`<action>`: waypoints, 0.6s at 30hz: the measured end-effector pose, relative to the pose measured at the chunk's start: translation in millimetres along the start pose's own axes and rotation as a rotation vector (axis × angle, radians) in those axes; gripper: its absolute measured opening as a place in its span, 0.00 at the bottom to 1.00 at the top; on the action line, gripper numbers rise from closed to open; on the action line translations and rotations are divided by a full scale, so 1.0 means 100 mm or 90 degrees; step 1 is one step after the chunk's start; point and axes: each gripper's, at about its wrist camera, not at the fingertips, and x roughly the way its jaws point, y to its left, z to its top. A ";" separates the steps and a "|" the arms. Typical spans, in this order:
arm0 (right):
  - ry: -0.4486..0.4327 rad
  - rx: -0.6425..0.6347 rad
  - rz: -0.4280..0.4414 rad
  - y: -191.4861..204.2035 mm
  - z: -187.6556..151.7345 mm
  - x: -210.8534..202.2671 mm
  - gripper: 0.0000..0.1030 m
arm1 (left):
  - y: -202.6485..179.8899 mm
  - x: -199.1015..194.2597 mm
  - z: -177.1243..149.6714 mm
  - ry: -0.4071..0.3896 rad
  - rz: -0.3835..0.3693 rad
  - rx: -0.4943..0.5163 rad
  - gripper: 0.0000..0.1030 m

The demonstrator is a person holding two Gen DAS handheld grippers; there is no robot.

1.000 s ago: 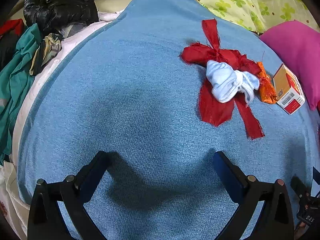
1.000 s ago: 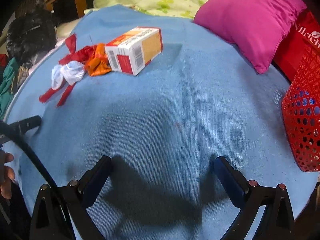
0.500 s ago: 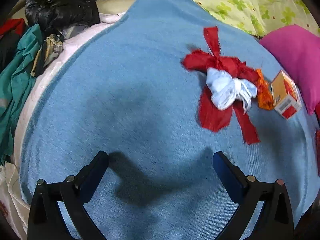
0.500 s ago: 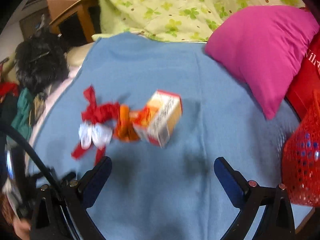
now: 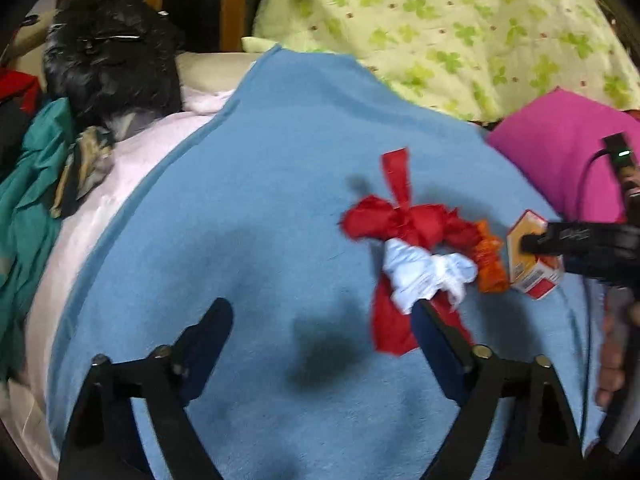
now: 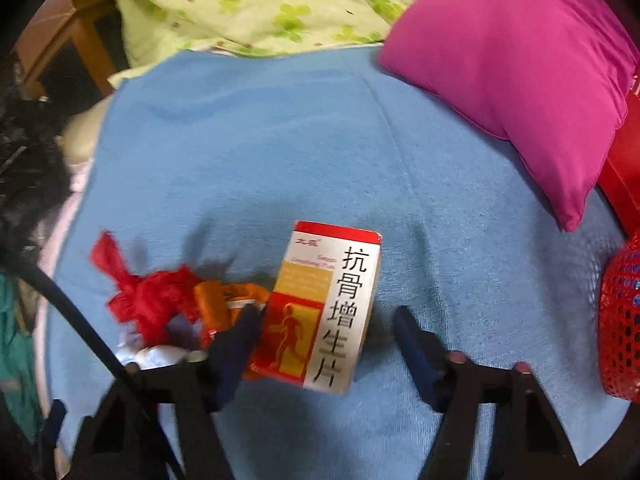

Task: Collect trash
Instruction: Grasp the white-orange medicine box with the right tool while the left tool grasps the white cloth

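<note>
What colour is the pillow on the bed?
The pillow is bright pink, clearest in the right wrist view.

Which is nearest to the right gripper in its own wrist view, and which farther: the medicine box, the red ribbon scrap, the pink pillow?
1. medicine box, between the closing right gripper's fingers.
2. red ribbon scrap, to the left.
3. pink pillow, far upper right.
</note>
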 end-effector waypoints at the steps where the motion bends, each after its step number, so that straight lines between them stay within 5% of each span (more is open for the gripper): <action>1: 0.006 0.003 -0.002 -0.01 0.00 0.03 0.48 | -0.02 0.00 -0.01 0.004 -0.020 -0.002 0.74; 5: -0.008 0.018 0.025 -0.12 -0.02 -0.03 0.47 | -0.05 0.08 0.02 0.027 -0.089 -0.011 0.55; 8: -0.032 0.023 0.054 -0.26 -0.09 -0.20 0.47 | -0.12 0.12 0.05 0.029 -0.127 -0.016 0.55; 13: -0.061 0.022 0.108 -0.53 -0.31 -0.51 0.47 | -0.25 0.19 0.13 0.017 -0.111 0.003 0.56; 18: -0.073 0.039 0.142 -0.83 -0.51 -0.68 0.47 | -0.32 0.37 0.22 0.045 -0.145 -0.009 0.60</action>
